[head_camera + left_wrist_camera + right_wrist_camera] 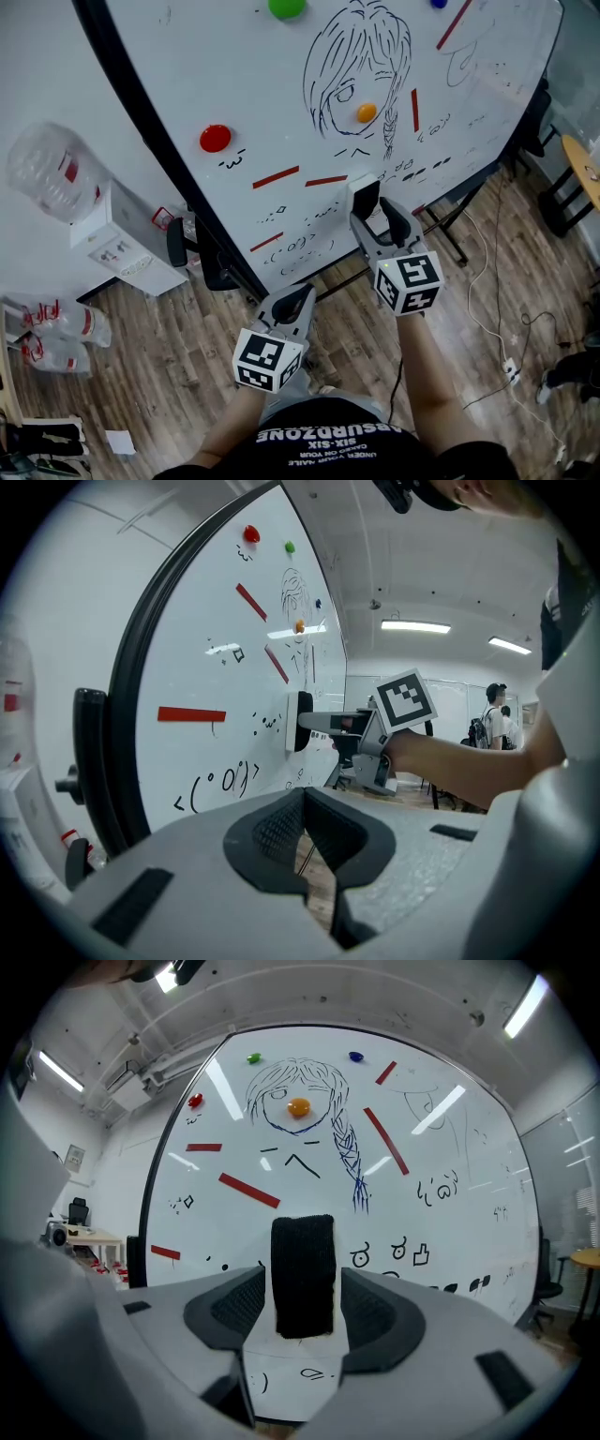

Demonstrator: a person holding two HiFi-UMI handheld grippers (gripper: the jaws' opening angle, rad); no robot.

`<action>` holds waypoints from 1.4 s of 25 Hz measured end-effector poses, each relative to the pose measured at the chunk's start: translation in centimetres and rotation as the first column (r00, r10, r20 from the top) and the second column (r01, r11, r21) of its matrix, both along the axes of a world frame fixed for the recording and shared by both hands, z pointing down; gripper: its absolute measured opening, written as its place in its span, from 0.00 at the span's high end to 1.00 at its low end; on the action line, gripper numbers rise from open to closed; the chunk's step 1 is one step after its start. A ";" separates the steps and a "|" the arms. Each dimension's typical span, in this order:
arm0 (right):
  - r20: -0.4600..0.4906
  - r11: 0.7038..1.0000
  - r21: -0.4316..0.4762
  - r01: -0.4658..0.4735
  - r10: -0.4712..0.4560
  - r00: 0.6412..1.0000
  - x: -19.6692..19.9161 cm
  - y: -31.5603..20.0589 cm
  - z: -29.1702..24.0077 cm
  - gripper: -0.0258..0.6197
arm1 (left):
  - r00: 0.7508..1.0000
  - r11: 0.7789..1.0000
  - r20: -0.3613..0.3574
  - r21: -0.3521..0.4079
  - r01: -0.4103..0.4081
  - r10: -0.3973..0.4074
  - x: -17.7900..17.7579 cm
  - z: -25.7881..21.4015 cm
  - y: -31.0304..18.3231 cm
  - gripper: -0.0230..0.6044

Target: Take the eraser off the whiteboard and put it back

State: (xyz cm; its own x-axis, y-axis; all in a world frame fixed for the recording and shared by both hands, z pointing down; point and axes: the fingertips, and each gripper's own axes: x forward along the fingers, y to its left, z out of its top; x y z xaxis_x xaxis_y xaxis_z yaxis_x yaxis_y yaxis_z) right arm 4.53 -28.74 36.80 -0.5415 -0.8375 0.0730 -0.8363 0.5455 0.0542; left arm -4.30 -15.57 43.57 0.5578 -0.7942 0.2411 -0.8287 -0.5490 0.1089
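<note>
The eraser [361, 184], a white block with a black fabric face [303, 1274], sits against the lower part of the whiteboard [281, 94]. My right gripper [372, 208] reaches level to the board with a jaw on each side of the eraser and the pads pressed on its sides [302, 1288]. In the left gripper view the eraser [298, 722] rests flat on the board at the tip of the right gripper's jaw. My left gripper [298, 298] hangs lower and back from the board, its tips together and nothing between them [305, 794].
Red [215, 138], orange [366, 112] and green [286, 7] magnets and red strips stick on the drawn-over board. A water dispenser [122, 234] stands left of the board's black frame. Water jugs [56, 323] and cables [497, 319] lie on the wood floor.
</note>
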 end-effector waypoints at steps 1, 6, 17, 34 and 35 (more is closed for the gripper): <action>0.004 1.000 -0.001 -0.002 0.002 1.000 0.2 0.3 0.0 0.58 | 1.000 1.000 0.000 0.001 0.000 0.000 0.0 0.0 0.0 0.95; 0.017 1.000 -0.005 -0.011 0.011 1.000 0.8 1.8 0.4 0.58 | 1.000 1.000 -0.005 0.006 0.000 0.000 0.1 -0.3 0.3 0.95; 0.043 0.999 -0.029 -0.027 0.028 0.999 2.1 5.0 1.5 0.70 | 1.000 1.000 -0.010 0.011 -0.026 0.026 1.4 -0.6 0.7 0.95; 0.075 0.992 -0.115 -0.044 0.053 0.996 3.4 9.8 4.2 0.96 | 0.998 0.998 -0.027 0.024 -0.054 0.055 3.1 -1.3 1.6 0.95; 0.073 0.992 -0.118 -0.038 0.047 0.996 3.4 10.1 4.3 0.96 | 0.998 0.998 -0.029 0.024 -0.056 0.057 3.2 -1.3 1.6 0.95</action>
